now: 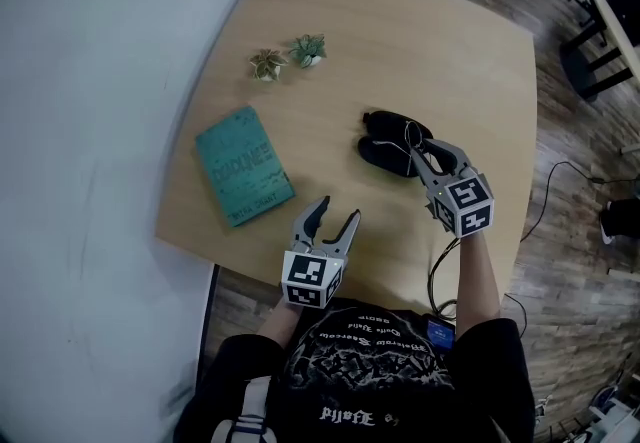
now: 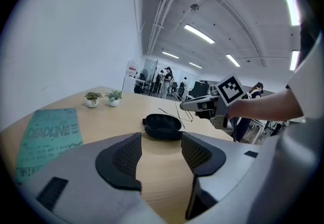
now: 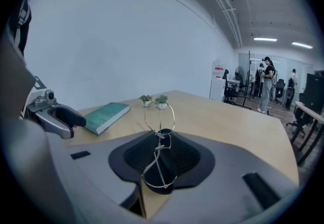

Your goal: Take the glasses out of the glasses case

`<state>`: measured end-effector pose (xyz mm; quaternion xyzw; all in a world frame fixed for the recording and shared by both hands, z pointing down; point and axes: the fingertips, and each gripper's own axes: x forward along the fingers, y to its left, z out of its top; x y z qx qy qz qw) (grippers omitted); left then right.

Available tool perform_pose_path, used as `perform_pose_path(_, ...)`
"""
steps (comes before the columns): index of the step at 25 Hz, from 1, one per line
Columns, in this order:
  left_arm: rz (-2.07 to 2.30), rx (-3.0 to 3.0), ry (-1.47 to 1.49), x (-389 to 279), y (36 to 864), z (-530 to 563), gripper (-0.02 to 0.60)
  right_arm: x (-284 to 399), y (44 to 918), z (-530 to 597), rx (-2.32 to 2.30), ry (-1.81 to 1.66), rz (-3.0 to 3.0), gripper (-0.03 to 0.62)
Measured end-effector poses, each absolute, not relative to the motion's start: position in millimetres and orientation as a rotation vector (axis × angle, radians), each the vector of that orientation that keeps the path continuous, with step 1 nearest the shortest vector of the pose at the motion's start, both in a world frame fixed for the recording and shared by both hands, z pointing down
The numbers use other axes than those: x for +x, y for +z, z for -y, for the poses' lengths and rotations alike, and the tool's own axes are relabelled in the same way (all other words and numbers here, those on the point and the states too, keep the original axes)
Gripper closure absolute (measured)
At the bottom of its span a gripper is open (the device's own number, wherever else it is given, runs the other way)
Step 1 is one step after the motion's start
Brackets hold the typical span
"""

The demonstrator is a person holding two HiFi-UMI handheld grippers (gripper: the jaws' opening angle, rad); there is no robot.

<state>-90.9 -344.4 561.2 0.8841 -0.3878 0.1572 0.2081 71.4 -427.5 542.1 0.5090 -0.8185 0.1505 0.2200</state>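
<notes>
Our right gripper (image 1: 418,153) pinches the wire glasses (image 3: 160,136) mid-frame, holding them above the open glasses case (image 2: 162,126) so they clear it. Left gripper (image 2: 161,153) idle, jaws apart, nothing between.

One wooden table (image 1: 440,61) is in view, with one teal book (image 1: 243,166), two small potted plants (image 1: 267,63) (image 1: 308,50) and one black glasses case (image 1: 390,141). There is one pair of thin wire glasses (image 3: 160,136). Grippers number two: one left gripper (image 1: 338,211), one right gripper (image 1: 422,153). The people (image 3: 266,84) far behind are too small to count
</notes>
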Motion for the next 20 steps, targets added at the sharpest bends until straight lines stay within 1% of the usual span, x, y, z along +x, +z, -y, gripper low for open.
perform_pose_path(11, 1.128, 2.498, 0.372, -87.2, 536.7, 328.9, 0.33, 76.8, 489.6, 385.0, 1.636, 0.371, 2.376, 0.491)
perform_pose_path(20, 1.132, 2.555, 0.311, -69.2, 507.7, 298.3, 0.333, 94.3, 457.0, 322.8, 1.835, 0.386, 2.435, 0.491)
